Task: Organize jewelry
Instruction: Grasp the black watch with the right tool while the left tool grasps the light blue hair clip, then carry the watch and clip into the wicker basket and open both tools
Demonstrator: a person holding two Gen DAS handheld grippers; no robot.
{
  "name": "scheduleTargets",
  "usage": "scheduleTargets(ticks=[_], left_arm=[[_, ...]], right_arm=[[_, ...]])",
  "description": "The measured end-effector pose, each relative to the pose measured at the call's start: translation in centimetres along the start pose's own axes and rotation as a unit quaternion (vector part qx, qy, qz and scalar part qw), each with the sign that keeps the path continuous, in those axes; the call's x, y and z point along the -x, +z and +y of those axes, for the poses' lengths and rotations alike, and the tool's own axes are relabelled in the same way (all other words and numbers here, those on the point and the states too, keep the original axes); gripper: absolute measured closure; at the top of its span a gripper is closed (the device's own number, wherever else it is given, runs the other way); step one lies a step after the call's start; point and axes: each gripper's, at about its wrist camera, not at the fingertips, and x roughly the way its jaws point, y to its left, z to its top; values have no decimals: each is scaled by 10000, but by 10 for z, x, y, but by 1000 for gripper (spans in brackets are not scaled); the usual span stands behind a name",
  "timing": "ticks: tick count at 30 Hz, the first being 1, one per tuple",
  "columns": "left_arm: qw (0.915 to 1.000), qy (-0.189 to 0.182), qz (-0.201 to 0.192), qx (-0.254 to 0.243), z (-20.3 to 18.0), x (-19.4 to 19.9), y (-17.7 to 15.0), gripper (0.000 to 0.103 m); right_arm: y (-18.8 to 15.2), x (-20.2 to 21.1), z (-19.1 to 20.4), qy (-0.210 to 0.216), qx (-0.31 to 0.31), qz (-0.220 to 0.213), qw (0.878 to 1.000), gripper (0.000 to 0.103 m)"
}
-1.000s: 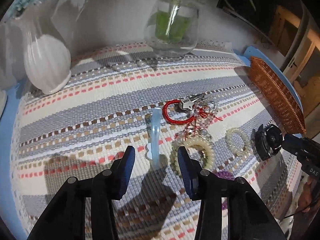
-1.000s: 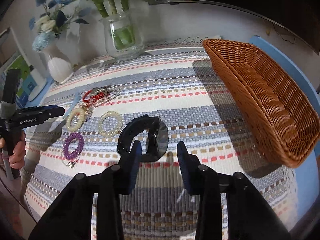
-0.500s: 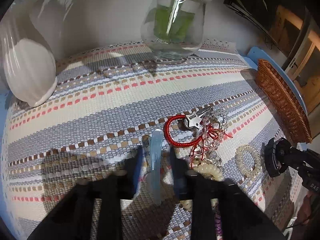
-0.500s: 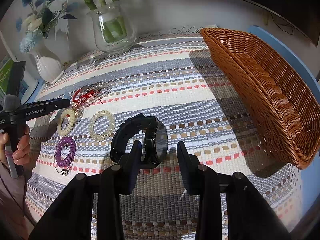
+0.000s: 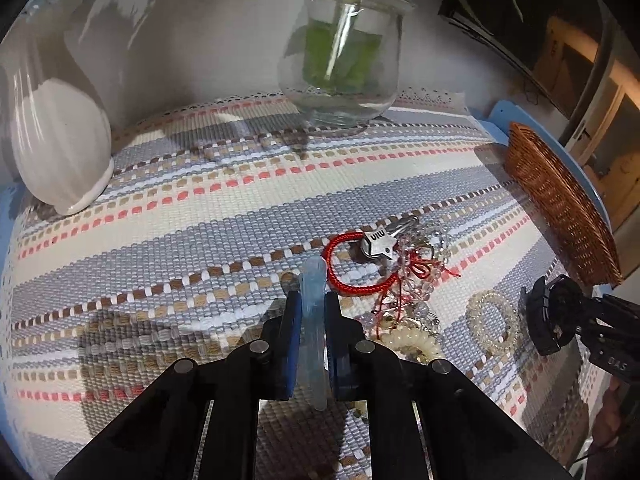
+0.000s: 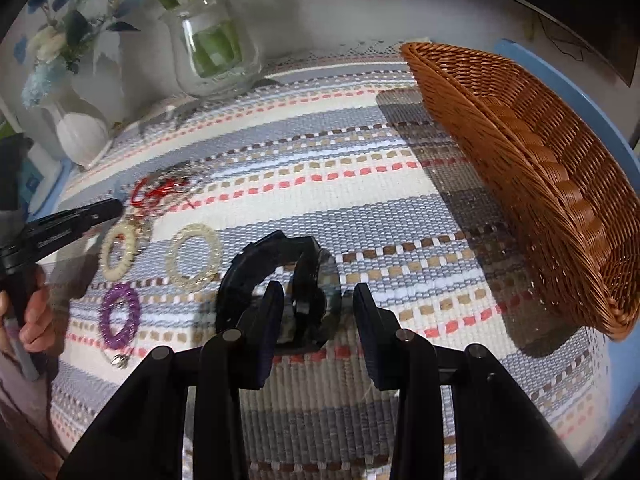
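So both claws are lined up on their own piece, basket waiting empty on the right.

Left gripper is clamped tight on the pale blue bangle standing edge-up on the mat; right gripper sits half-open around the black watch, not pinching yet, wicker basket nearby.

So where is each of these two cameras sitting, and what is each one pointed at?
Left wrist view: rides the left gripper, looking down its black fingers, shut on a pale blue translucent bangle on the striped woven cloth.
Right wrist view: rides the right gripper, its open fingers flanking a black wristwatch; a hand shows at left.
Shared: the clear glass vase, brown wicker basket, and each other's gripper.
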Motion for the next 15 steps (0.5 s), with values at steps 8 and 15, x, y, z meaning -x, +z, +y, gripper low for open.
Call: scheduleTargets(ticks=[8,15], left_arm=[[9999,-15,-119,-22,-1,4,0,92],[9994,-62,-328,-47,-11,29,2,92]], right_arm=[[-3,-2,-2,-102,45,-68,9999,84],[-4,23,-9,129,107,-279,9995,85]])
